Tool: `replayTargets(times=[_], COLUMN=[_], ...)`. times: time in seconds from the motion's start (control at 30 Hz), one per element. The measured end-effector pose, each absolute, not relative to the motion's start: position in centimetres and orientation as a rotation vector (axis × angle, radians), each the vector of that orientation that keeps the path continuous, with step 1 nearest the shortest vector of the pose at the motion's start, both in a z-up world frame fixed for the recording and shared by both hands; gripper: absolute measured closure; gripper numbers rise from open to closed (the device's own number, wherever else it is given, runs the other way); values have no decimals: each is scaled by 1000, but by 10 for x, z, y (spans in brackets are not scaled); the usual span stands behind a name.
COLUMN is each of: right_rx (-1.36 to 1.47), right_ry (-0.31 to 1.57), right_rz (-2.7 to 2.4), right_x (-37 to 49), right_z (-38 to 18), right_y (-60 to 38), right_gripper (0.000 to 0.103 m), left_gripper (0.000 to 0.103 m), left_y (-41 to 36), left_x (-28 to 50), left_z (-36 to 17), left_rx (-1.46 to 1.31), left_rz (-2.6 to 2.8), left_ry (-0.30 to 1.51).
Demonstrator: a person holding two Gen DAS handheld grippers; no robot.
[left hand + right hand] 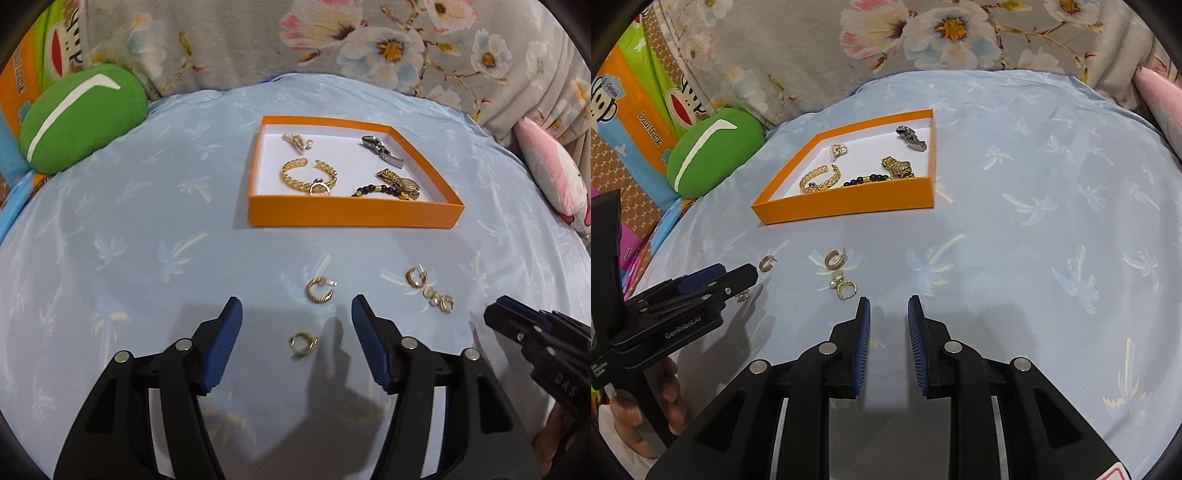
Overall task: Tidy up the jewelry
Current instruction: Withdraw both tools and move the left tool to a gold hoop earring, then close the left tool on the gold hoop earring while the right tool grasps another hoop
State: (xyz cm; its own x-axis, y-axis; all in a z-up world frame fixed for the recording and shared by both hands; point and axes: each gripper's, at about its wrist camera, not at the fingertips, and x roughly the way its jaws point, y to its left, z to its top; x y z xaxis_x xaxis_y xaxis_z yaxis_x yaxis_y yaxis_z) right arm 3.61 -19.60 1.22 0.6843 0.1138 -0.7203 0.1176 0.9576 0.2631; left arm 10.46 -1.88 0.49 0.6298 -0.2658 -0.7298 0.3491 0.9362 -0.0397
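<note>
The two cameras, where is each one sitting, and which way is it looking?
Left wrist view: sits on the left gripper, looking forward and down at gold earrings on the blue cloth; its own open fingers show.
Right wrist view: sits on the right gripper, looking down at bare cloth; its slightly parted fingers show, plus a hand holding the left gripper.
Both share the orange box of jewelry, the loose earrings and the green cushion.
</note>
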Motion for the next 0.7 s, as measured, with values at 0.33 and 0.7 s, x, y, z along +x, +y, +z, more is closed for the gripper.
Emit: replayTargets(times=[0.33, 0.7], right_rx=[298, 241], right_ry=[819, 828], right_rz=[3, 48], right_x=[37, 59], right_z=[12, 19], right_y=[-195, -181], right_gripper=[81, 81], left_gripper=[50, 87], left_y=[-39, -36], left_x=[122, 119], left_z=[-5, -3], left_rx=[176, 155], left_rz=[-332, -360], left_ry=[863, 848])
